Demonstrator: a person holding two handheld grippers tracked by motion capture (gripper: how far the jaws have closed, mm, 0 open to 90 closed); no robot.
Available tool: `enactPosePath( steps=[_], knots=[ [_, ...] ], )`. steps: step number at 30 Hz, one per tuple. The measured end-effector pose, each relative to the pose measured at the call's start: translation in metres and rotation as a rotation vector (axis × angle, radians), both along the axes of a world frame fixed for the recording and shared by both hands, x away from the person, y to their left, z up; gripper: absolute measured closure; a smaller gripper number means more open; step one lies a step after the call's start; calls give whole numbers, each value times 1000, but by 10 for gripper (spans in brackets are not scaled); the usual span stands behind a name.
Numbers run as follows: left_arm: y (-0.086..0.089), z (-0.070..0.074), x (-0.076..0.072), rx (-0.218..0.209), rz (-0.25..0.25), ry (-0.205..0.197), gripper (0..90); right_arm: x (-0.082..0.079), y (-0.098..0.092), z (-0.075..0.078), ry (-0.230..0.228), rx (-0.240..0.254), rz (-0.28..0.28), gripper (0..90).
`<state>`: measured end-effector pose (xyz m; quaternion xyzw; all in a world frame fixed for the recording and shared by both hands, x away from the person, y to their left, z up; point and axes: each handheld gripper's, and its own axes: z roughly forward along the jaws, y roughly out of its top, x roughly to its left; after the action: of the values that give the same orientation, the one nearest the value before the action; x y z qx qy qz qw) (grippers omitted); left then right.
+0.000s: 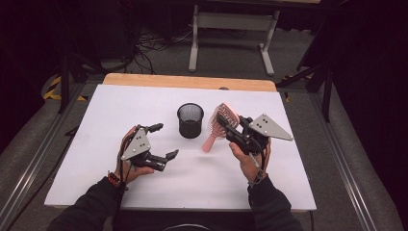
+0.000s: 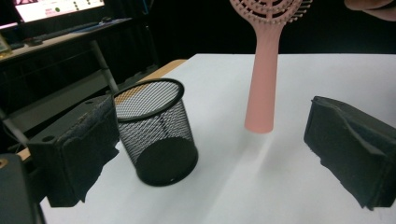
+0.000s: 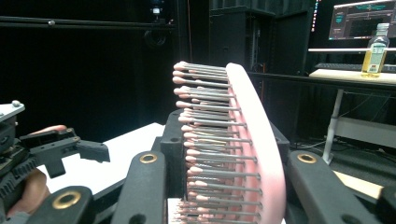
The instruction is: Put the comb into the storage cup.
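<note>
A pink hairbrush [image 1: 224,117] stands nearly upright to the right of a black mesh cup [image 1: 190,120] on the white table top [image 1: 120,106]. My right gripper [image 1: 230,126] is shut on the brush's bristled head [image 3: 252,140], handle pointing down. The handle [image 2: 261,88] ends at or just above the table; I cannot tell if it touches. My left gripper [image 1: 164,141] is open and holds nothing, a little left of the cup. Between its wide-apart jaws I see the cup [image 2: 154,130] and the handle beyond. From the right gripper view, the left gripper [image 3: 60,144] shows at the far left.
The table's wooden far edge [image 1: 190,81] lies behind the white top. A white desk frame [image 1: 231,29] stands on the floor beyond, with cables beside it. A bottle [image 3: 375,51] sits on a desk off to the side.
</note>
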<state>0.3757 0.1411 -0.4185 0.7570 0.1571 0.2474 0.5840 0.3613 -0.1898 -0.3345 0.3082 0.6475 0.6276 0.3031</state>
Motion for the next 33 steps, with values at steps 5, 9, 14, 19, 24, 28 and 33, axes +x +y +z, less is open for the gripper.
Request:
enactPosePath(
  steps=[5,9,14,19,24,28,33],
  knots=[
    [18,-1,-3,-5,12,-3,44,4,-5,7,-17,10,-20,636],
    [32,-6,-3,-3,32,7,39,7,-9,15,-34,43,-41,636],
    [44,-11,-5,26,50,13,37,14,-9,27,-53,23,-49,636],
    [51,-13,-7,17,40,25,40,20,-5,40,-92,6,-61,636],
    [57,-17,-11,16,44,39,40,32,5,49,-94,-10,-52,636],
    [62,-20,-14,5,92,41,27,39,10,53,-110,-28,-54,636],
    [65,-22,-18,5,90,38,22,46,14,56,-109,-44,-60,636]
  ],
)
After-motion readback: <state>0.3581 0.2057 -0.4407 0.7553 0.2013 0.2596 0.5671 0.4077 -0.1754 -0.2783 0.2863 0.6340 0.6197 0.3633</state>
